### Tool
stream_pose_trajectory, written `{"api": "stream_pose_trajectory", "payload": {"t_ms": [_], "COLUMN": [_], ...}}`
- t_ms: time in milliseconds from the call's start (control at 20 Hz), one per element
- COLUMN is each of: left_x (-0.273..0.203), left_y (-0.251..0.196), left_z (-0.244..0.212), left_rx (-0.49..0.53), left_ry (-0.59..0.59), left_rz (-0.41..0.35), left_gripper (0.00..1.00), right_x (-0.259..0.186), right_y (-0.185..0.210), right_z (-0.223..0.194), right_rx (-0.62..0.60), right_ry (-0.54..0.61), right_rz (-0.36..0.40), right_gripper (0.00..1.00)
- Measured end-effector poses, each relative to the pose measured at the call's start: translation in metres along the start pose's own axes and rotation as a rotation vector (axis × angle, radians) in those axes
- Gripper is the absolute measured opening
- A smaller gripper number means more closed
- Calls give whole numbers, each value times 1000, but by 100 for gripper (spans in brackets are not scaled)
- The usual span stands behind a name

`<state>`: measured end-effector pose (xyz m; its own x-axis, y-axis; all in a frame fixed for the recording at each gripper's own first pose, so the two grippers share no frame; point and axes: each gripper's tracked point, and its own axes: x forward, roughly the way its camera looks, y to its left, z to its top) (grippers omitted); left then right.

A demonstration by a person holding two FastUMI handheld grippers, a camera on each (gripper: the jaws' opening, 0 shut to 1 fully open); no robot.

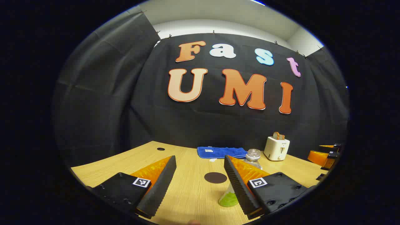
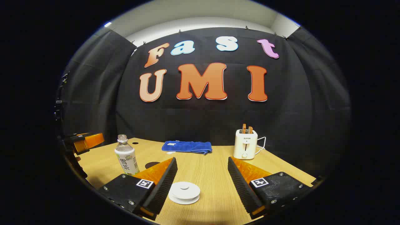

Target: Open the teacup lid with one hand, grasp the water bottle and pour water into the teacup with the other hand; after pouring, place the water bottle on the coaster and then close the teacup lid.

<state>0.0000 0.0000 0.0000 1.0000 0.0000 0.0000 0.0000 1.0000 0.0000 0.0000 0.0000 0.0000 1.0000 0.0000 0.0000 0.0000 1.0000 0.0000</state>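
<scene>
My left gripper (image 1: pixel 200 157) is open above the wooden table (image 1: pixel 187 193). A clear water bottle (image 1: pixel 253 155) with a green label stands just past its right finger, which hides most of it. The dark round coaster (image 1: pixel 215 177) lies on the table between the fingers, farther off. My right gripper (image 2: pixel 202 158) is open too. The white teacup (image 2: pixel 184 192), lid on, sits low between its fingers, closer to the left one. In the right gripper view the bottle (image 2: pixel 126 158) stands uncapped at the left, with a sliver of the coaster (image 2: pixel 152 164) beside it.
A folded blue towel (image 1: pixel 222 152) (image 2: pixel 187 147) lies at the back of the table. A white toaster (image 1: pixel 276 148) (image 2: pixel 246 148) with toast in its slots stands at the back right. Each view catches the other gripper (image 1: pixel 325 154) (image 2: pixel 82 140) at its edge.
</scene>
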Motion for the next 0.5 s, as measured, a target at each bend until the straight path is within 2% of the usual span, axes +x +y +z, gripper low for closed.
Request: {"api": "stream_pose_trajectory", "payload": {"t_ms": [150, 500], "left_x": [-3, -1], "left_y": [2, 0], "left_z": [2, 0], "left_rx": [11, 25], "left_ry": [-12, -10], "left_rz": [1, 1], "left_gripper": [99, 99], "right_x": [0, 3], "right_y": [-3, 6], "right_z": [-4, -16], "right_rx": [22, 0], "right_ry": [12, 45], "right_rz": [-16, 9], "right_gripper": [97, 97]}}
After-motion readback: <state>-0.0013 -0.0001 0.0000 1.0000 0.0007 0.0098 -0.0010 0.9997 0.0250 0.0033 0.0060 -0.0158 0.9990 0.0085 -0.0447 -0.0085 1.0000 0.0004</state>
